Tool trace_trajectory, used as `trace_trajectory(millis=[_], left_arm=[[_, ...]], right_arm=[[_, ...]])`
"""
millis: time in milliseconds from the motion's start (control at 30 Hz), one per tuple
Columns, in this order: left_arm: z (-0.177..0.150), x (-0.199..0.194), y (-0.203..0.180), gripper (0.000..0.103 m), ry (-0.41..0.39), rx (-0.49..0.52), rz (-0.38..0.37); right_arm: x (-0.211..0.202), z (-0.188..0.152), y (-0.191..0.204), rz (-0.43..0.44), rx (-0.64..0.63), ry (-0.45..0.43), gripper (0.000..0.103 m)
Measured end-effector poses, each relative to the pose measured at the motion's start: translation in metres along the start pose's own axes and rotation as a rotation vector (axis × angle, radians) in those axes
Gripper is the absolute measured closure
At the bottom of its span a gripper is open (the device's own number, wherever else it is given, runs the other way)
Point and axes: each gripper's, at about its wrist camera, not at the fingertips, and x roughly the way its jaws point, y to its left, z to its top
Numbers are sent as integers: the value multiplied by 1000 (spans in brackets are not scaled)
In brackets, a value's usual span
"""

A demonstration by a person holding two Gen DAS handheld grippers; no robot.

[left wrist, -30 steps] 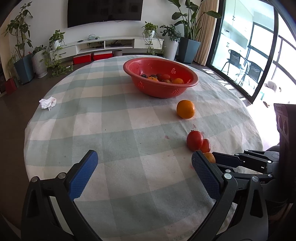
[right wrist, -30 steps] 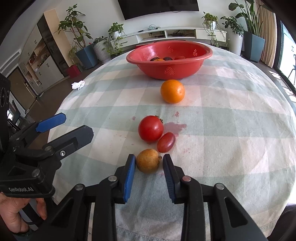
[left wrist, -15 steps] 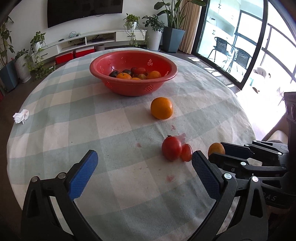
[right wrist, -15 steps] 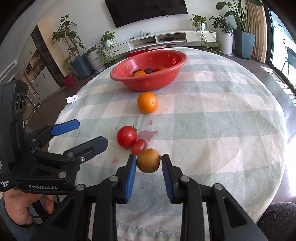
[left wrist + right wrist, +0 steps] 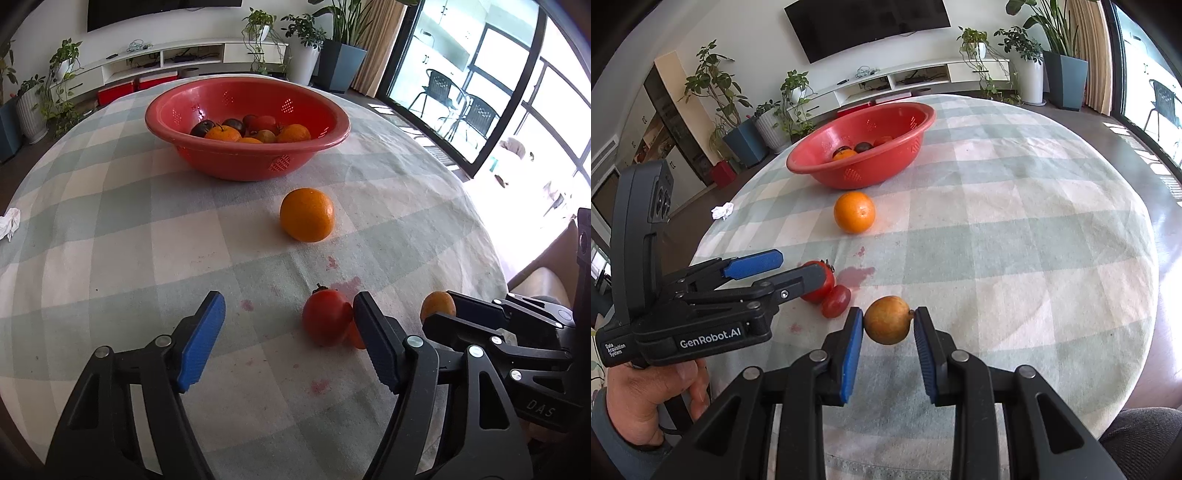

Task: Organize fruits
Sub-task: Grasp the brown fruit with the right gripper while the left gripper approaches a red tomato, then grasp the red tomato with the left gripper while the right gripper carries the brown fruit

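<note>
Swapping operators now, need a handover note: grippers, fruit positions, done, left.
Right gripper: shut on the brownish fruit, lifted off the table.
Left gripper: open, empty, beside the big tomato.
Done: several fruits already in the red basket.
Left: drop the held fruit in; then the orange, big tomato and small tomato, all on the cloth.
</note>
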Motion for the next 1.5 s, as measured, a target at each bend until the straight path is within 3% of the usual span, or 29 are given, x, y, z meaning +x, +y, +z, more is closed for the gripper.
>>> trace_trajectory(millis=[333,367,400,467,833,867,900,1100,1500], left_arm=[[-4,5,-2,37,33,7,-24],[-4,5,-3,41,32,11,-28],[-5,4,-3,54,30,16,-39],[-4,3,-5,63,31,25,-60],[-2,4,-8,63,62,39,-74],[-1,4,-8,64,65,41,-81],[-1,4,-9,72,66,42,-88],[-2,2,-7,76,73,36,-109],[-6,-3,-3,76,53,26,-111]], right_arm=[[0,0,0,1,0,-1,72],[0,0,0,1,-1,-3,72],[0,0,0,0,-3,-4,72],[0,0,0,-1,-5,-4,72],[0,1,1,2,-5,-9,72],[-1,1,1,2,-6,-11,72],[-2,1,1,2,-5,-13,72],[-3,2,0,3,-1,-18,72],[-7,3,0,8,-5,-39,72]])
